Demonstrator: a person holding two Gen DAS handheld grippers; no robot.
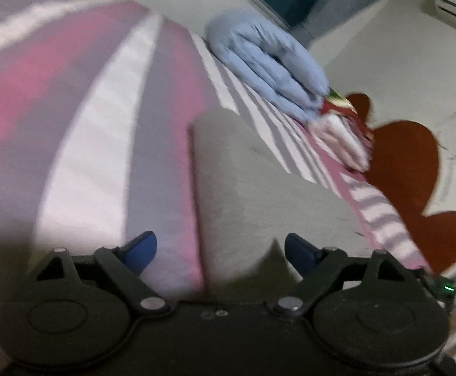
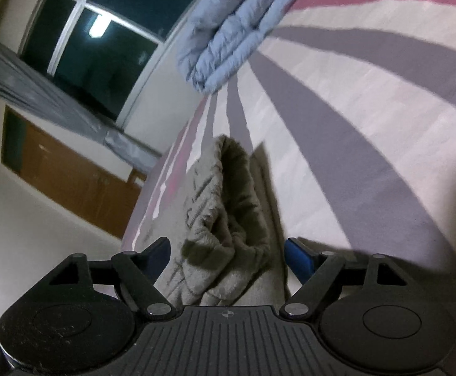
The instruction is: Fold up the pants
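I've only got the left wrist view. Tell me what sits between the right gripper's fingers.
Observer: A bunched, rumpled end of the grey pants lies between the fingers of the right gripper, which stand wide open.
Operator: Say what lies straight ahead of it.
Observer: The folded blue garment, further along the striped bedsheet.
Operator: Report what is beyond the bed on that side.
Observer: A wooden cabinet against the wall.
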